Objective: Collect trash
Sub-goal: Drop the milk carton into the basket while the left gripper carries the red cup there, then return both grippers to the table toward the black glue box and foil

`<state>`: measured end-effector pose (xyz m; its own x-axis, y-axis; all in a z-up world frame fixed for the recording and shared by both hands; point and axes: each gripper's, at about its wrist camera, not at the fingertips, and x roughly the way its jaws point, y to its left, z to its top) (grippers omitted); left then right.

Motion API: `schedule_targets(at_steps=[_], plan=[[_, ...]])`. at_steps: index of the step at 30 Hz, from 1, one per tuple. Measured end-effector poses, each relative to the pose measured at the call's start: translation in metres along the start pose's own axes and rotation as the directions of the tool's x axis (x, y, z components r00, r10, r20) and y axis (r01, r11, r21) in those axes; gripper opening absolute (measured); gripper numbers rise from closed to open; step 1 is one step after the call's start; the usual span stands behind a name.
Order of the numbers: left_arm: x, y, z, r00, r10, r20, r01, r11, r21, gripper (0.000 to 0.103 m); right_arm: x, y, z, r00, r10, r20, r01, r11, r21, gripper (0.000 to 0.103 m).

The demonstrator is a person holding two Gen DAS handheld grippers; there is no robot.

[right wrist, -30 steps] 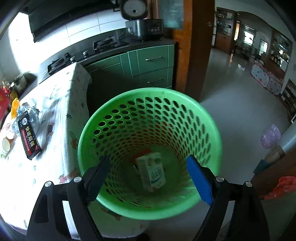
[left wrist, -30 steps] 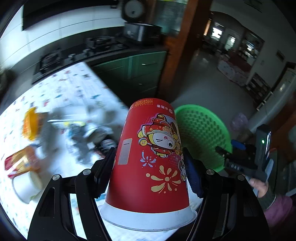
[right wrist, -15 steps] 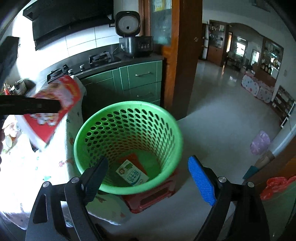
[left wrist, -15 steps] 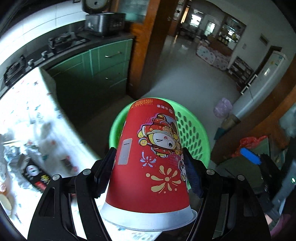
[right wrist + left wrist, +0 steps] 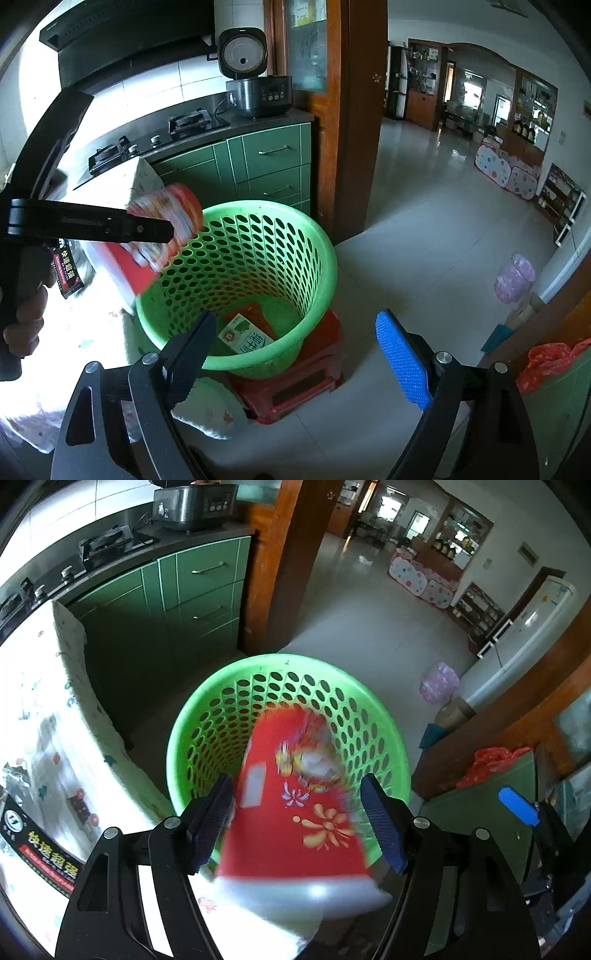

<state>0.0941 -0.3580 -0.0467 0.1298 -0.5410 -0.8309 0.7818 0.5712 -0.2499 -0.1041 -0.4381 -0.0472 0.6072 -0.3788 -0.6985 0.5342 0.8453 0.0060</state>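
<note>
A red paper cup (image 5: 295, 812) with a cartoon print is blurred between the spread fingers of my left gripper (image 5: 297, 823), with gaps on both sides, right over the green perforated basket (image 5: 207, 720). In the right wrist view the cup (image 5: 166, 221) tilts at the basket's (image 5: 303, 236) left rim beside the left gripper (image 5: 110, 223). A milk carton (image 5: 245, 338) and a red wrapper lie in the basket. My right gripper (image 5: 295, 354) is open and empty, in front of the basket.
The basket stands on a red stool (image 5: 295, 384) beside the cloth-covered table (image 5: 44, 716), which holds a black packet (image 5: 37, 849). Green cabinets (image 5: 266, 166), a wooden door frame (image 5: 354, 110) and tiled floor lie behind. A pink bag (image 5: 515, 273) sits on the floor at right.
My left gripper has swung from the table over the basket, then opened; the cup has slipped loose and blurs between the fingers. My right gripper has drawn back from the basket.
</note>
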Motion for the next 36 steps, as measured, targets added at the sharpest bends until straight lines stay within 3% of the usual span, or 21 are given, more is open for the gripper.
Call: schedule_targets(at_steps=[3, 10, 21, 36], plan=[[0.001, -0.004, -0.001, 1.0, 0.0, 0.008, 0.0, 1.0, -0.001, 0.077, 0.0, 0.0, 0.001, 1.0, 0.0, -0.001, 0.0, 1.0, 0.0, 0.085], [-0.017, 0.006, -0.007, 0.999, 0.027, 0.043, -0.027, 1.0, -0.015, 0.077, 0.0, 0.007, 0.003, 1.0, 0.026, 0.007, -0.026, 1.0, -0.01, 0.085], [-0.073, 0.076, -0.031, 0.979, 0.166, 0.117, -0.152, 0.981, -0.122, 0.077, 0.013, 0.061, 0.019, 0.99, 0.143, -0.001, -0.142, 0.986, -0.088, 0.085], [-0.113, 0.157, -0.064, 0.953, 0.279, 0.119, -0.24, 0.933, -0.269, 0.077, 0.027, 0.144, 0.032, 0.968, 0.25, -0.027, -0.25, 0.946, -0.205, 0.085]])
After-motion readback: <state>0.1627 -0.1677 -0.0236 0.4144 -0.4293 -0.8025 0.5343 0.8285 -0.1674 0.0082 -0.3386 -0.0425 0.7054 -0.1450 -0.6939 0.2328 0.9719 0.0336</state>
